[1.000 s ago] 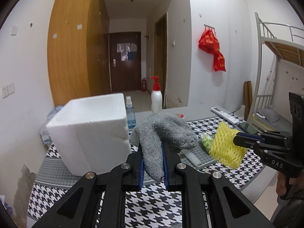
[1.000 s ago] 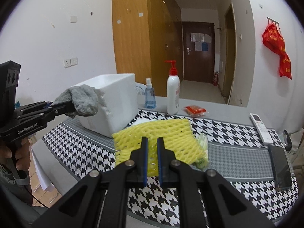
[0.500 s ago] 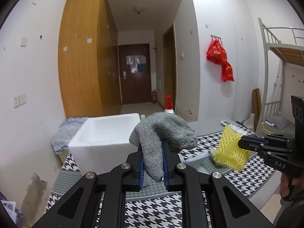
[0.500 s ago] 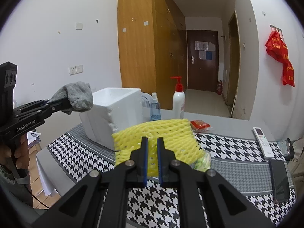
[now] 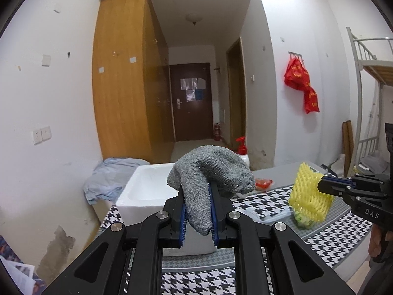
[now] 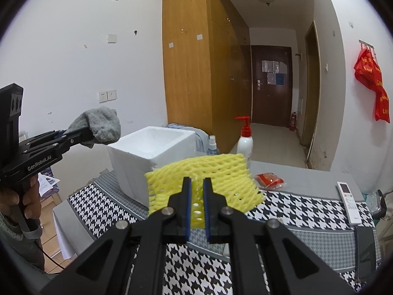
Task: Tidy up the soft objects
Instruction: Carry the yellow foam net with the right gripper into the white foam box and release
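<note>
The left hand-held gripper [image 5: 198, 198] is clamped on a grey glove [image 5: 208, 174], which droops over its fingertips above the foam box [image 5: 145, 189]. The right hand-held gripper [image 6: 196, 193] pinches a yellow foam net [image 6: 203, 174] that fans out ahead of its tips, clear of the counter [image 6: 307, 209].

"GenRobot.AI" on left hand-held gripper [image 6: 73, 136]

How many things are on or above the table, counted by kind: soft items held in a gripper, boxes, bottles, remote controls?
Soft items held: 2 (grey glove, yellow foam net)
Boxes: 1 (white foam box)
Bottles: 2 (pump bottle, spray bottle)
Remote controls: 1 (white remote)
Total: 6
</note>
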`<action>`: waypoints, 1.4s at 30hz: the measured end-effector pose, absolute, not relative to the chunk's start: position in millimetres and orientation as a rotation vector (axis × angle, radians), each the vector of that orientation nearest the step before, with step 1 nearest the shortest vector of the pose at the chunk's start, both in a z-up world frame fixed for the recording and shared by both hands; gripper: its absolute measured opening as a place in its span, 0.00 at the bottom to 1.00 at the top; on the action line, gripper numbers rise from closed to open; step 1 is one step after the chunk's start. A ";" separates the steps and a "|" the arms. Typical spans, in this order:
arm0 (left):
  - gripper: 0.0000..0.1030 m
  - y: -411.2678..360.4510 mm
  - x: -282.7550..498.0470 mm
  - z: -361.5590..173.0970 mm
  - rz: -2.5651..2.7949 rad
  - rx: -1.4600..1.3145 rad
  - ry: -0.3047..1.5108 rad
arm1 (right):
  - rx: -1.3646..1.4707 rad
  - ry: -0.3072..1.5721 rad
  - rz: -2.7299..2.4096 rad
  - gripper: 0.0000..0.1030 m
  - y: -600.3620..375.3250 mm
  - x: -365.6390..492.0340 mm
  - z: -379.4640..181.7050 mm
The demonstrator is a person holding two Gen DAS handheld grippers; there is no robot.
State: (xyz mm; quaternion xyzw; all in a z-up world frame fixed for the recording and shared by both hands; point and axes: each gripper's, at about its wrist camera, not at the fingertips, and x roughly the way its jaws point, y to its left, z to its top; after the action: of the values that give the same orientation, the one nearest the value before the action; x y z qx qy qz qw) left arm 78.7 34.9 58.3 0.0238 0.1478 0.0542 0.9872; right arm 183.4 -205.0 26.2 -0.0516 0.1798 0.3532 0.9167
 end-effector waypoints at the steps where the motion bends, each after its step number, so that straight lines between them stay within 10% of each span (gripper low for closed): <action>1: 0.16 36.0 79.8 58.8 0.110 0.047 0.296 | -0.107 0.368 0.728 0.11 -203.6 183.9 27.3; 42: 0.16 94.3 96.0 57.8 0.331 0.048 0.300 | -0.159 0.378 0.883 0.11 -102.3 223.7 53.5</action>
State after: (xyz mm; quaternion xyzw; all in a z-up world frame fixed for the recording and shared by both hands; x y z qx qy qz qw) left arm 96.0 94.3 57.8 0.0240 0.1486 0.1641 0.9749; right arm 223.7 -102.3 53.5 -0.0766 0.1818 0.4243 0.8838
